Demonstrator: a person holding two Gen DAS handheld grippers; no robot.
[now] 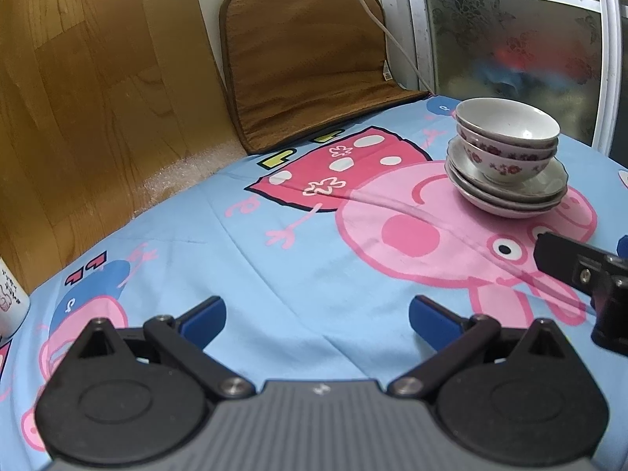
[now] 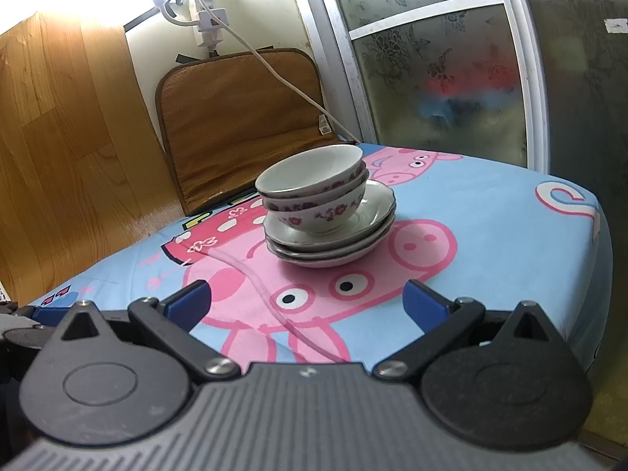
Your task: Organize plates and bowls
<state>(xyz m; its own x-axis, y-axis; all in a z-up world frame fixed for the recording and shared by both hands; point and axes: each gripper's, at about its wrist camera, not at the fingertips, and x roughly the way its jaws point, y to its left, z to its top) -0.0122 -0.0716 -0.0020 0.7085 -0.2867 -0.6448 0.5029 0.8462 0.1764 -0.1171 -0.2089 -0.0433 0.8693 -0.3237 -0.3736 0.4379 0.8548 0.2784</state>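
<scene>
Two white bowls [image 1: 506,133] [image 2: 314,188] with red flower print are nested one in the other on a stack of white plates [image 1: 506,192] [image 2: 333,243]. The stack rests on a blue cartoon-pig cloth [image 1: 274,243] [image 2: 490,235]. My left gripper [image 1: 317,320] is open and holds nothing, well short and left of the stack. My right gripper [image 2: 306,304] is open too and holds nothing, a short way in front of the stack. A black part of the right gripper [image 1: 581,271] shows at the right edge of the left wrist view.
A brown cushion [image 1: 310,62] [image 2: 239,117] leans on the wall behind the table, with a white cable [image 1: 388,35] [image 2: 282,74] across it. Wood panelling [image 1: 90,90] runs along the left. A frosted glass door [image 1: 510,39] [image 2: 439,78] stands at the right. A white cup [image 1: 10,298] sits far left.
</scene>
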